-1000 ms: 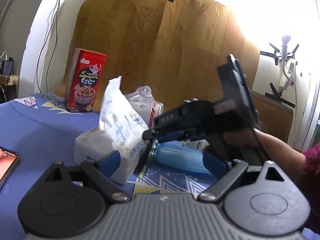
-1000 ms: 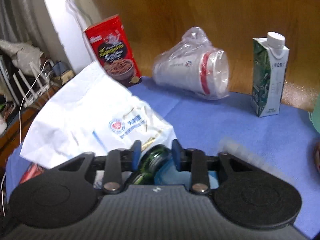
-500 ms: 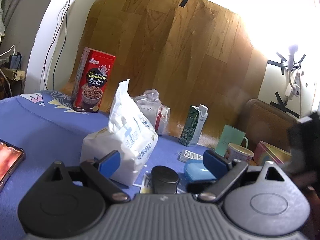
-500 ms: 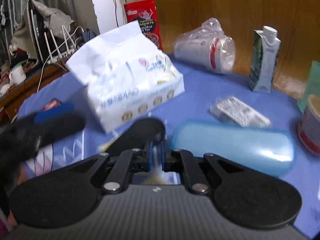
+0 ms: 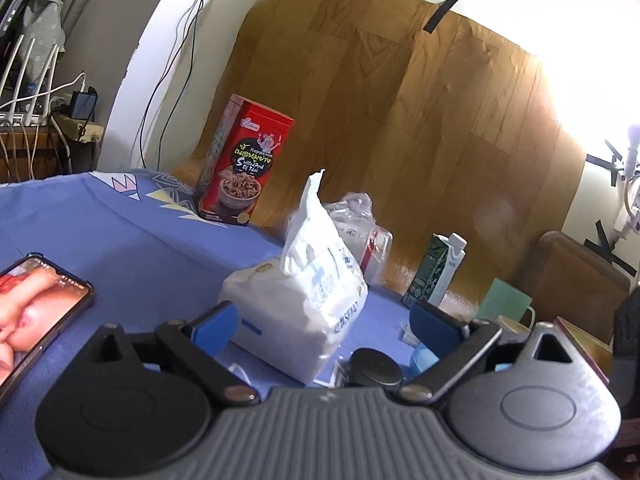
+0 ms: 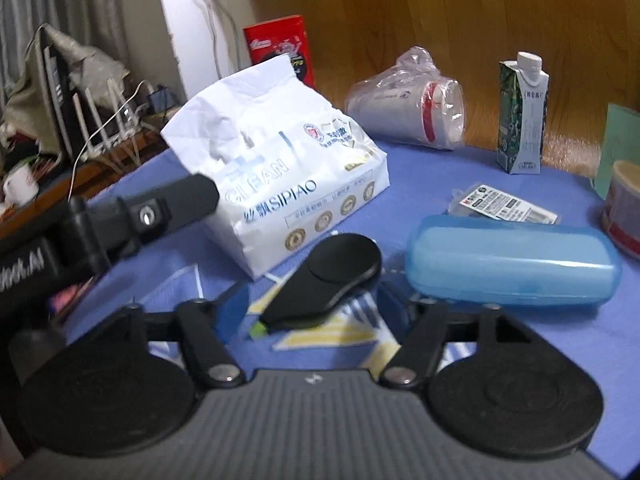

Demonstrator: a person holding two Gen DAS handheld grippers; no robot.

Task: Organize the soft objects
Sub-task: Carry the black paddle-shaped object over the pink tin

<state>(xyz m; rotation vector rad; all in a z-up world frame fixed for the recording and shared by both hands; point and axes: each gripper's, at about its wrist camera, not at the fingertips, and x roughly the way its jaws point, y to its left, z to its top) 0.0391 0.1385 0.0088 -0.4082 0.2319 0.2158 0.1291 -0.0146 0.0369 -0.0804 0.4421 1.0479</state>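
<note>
A white soft tissue pack [image 5: 304,304] [image 6: 280,184] lies on the blue cloth, a tissue sticking up from its top. My left gripper [image 5: 320,328] is open, with the pack between and just beyond its blue fingertips, not touching. My right gripper [image 6: 316,312] is open and empty above a black flat oval object [image 6: 324,280] [image 5: 376,372] that lies on the cloth. A bagged stack of paper cups [image 6: 408,108] [image 5: 360,232] lies on its side behind the pack. The left gripper's arm [image 6: 120,216] shows in the right wrist view.
A blue plastic case [image 6: 512,264], a small labelled packet [image 6: 504,204], a green milk carton [image 6: 520,116] [image 5: 436,276], a red snack box [image 5: 240,168], a phone [image 5: 36,312] and a cup at the right [image 6: 624,212] stand around on the cloth [image 5: 120,248].
My right gripper let go of the black object, drew back and opened. The left gripper has swung left, so the tissue pack sits between its fingers.
</note>
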